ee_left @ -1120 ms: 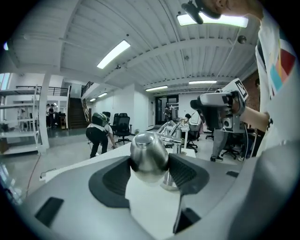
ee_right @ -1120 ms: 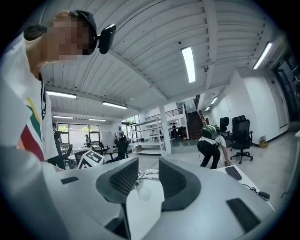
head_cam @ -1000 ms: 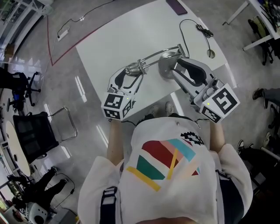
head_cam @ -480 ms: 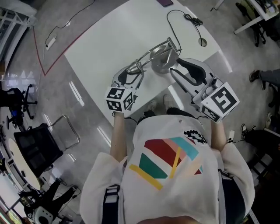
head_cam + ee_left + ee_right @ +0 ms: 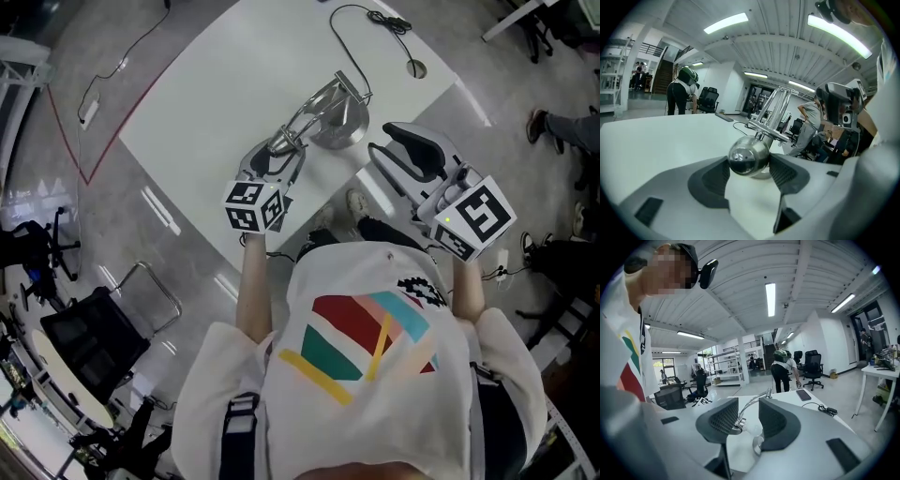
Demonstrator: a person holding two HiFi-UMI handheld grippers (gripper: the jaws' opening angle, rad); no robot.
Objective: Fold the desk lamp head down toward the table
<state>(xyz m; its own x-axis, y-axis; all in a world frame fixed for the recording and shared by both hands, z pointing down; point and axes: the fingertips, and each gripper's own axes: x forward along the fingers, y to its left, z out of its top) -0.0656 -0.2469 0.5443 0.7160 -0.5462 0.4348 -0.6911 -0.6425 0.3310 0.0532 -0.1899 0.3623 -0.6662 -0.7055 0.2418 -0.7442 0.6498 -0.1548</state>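
While the left gripper (image 5: 275,159) clamps the chrome lamp head (image 5: 748,157) low over the white desk (image 5: 216,84), the right gripper (image 5: 743,420) hangs empty, jaws apart, near the lamp base (image 5: 337,127).

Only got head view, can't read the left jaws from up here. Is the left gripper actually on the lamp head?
Observer: Yes. In the left gripper view the chrome lamp head sits between the left gripper jaws, touching both pads.
Operator: Right gripper holding anything?
Observer: No. The right gripper has its jaws apart with nothing between them. The lamp arm shows beyond, untouched.
Operator: Anything on the table past my frame's top edge?
Observer: A dark phone lies flat near the far end of the table, seen in the right gripper view.
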